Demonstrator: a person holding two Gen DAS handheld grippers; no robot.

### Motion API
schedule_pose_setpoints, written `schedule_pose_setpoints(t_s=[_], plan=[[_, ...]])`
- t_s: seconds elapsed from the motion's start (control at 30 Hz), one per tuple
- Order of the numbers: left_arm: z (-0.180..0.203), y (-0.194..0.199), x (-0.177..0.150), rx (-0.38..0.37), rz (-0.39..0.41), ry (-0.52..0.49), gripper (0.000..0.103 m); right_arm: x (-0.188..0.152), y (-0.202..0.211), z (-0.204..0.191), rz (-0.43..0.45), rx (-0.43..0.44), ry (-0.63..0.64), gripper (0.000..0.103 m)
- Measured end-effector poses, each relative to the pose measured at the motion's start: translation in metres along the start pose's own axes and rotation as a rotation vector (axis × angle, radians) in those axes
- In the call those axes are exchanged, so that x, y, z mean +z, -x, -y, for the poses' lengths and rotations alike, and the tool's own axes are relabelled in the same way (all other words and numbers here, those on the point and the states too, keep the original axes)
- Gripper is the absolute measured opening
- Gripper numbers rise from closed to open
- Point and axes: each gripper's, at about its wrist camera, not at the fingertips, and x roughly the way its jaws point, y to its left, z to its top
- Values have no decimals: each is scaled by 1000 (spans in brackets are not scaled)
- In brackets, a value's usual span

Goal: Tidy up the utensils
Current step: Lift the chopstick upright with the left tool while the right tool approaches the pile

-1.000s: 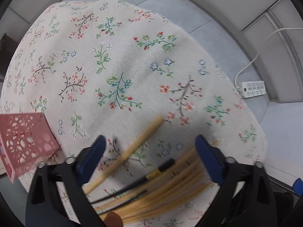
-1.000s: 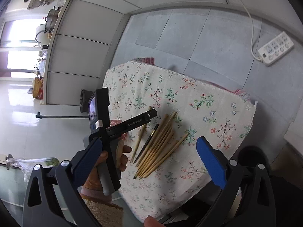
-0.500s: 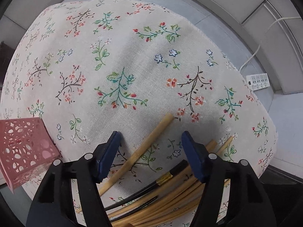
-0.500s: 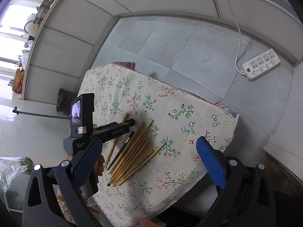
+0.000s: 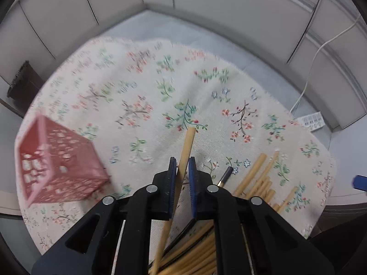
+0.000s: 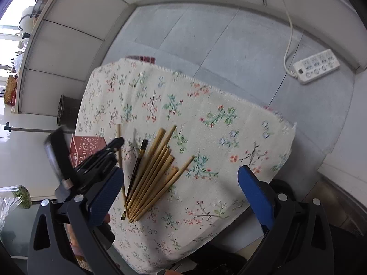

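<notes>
Gripping smooth round bamboo chopstick (image 5: 187, 144) w/ left hand-held gripper (image 5: 182, 163), ribbed pads.

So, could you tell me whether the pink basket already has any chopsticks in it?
No, the pink basket looks empty in the left wrist view, while the chopsticks lie on the tablecloth.

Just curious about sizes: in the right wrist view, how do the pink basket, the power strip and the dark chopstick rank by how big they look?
1. Power strip and pink basket: look alike; the left tongs hide part of the basket.
2. Dark chopstick, long but thinnest.

Grey tiled floor (image 6: 229, 39), white wall panels (image 5: 229, 6) (windows (image 6: 9, 41) bright).
</notes>
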Motion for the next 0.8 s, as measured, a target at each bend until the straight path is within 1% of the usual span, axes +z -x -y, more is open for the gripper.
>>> schedule_pose_setpoints(t_s=[0.07,0.13,0.17,0.2,0.33,0.37,0.47,0.53,0.63,0.7,0.73,0.8], plan=[[2,22,-8,-2,52,-3,8,-3,-8,-4,-10,-14,-2,97],[-1,57,-22,1,118,-1,8,-6,-15,-6,-22,-13,-16,97],[0,64,-26,-2,134,2,8,-7,-17,-7,-25,-13,-26,97],[2,80,-36,3,167,11,8,-8,-20,-7,-32,-14,-36,97],[-9,125,-63,22,250,43,8,-14,-34,-2,-72,11,-92,97],[-9,138,-73,38,283,50,8,-14,-38,-1,-84,25,-113,97],[-7,162,-90,50,338,71,8,-14,-44,4,-94,48,-184,95],[-6,186,-106,49,402,100,8,-15,-46,3,-94,42,-184,93],[-6,214,-121,35,495,132,8,-16,-49,0,-74,-7,-156,86],[-5,235,-132,30,565,146,8,-15,-55,-2,-80,-48,-142,75],[-5,241,-133,31,591,150,8,-14,-60,-2,-85,-66,-138,72],[-5,258,-138,26,649,157,8,-13,-65,-5,-91,-87,-124,58]])
